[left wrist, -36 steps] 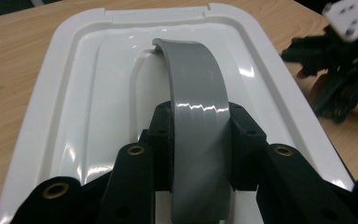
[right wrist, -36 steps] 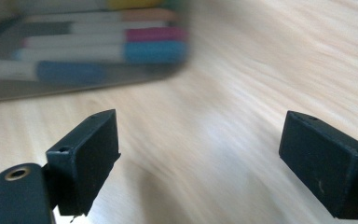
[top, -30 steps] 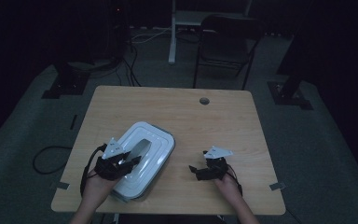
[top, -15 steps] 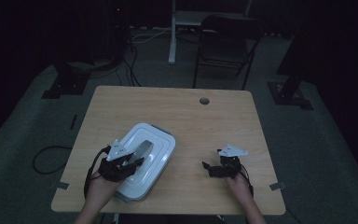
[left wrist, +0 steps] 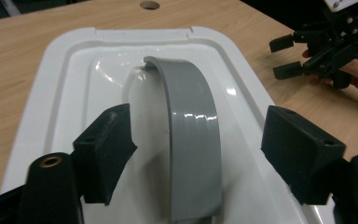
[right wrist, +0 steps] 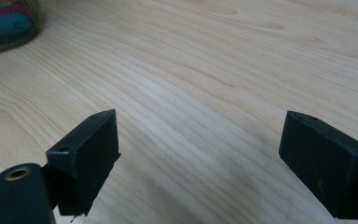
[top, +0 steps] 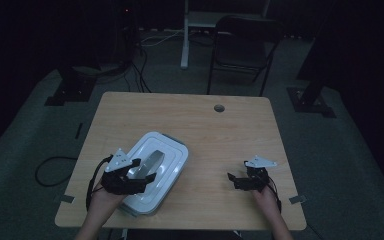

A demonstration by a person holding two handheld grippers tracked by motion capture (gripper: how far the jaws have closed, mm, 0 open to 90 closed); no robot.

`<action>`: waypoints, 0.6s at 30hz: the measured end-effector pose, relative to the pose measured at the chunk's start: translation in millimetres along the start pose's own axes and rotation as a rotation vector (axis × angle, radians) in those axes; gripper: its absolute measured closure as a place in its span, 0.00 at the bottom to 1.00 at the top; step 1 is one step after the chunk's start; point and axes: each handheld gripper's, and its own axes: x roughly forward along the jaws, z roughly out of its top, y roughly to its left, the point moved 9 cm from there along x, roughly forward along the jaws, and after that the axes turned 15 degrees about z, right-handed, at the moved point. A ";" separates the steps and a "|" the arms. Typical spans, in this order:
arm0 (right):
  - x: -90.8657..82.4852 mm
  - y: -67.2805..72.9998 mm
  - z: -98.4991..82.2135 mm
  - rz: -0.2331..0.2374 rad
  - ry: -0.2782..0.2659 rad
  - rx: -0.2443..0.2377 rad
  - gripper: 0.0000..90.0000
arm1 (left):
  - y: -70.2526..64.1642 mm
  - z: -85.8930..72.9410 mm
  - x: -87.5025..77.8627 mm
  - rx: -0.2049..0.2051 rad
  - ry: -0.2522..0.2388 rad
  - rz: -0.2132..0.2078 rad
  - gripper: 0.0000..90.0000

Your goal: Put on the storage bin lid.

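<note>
Closest to the person, near the front left corner of the wooden table (top: 240, 125), the left gripper (left wrist: 196, 154) hangs over a white plastic storage box (top: 152, 172) with its lid on. Its jaws have just been opening, and they now stand released on both sides of the grey carrying handle (left wrist: 191, 135), which rises as an arch from the middle of the white lid (left wrist: 74, 84); the pads do not press on the handle, and a clear gap shows on each side of it. In the high view the same gripper (top: 135, 175) sits above the near end of the box, and the box lies slanted, with one end near the front edge and the other pointing to the middle of the table. On the right, near the front right corner, the right gripper (top: 235, 179) rests low over bare wood, well apart from the box, and its jaws are also wide apart with nothing between them (right wrist: 200, 154). Farther away, a round cable hole (top: 219, 108) lies near the back edge. I judge that the box is already set down and let go, so the carrying part looks done; what is left seems only to draw the left gripper away from the handle.
</note>
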 end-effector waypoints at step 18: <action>-7.9 -9.0 -23.0 -0.020 0.044 0.037 0.13 | 52.4 -6.0 -28.9 -0.047 -0.048 0.132 0.01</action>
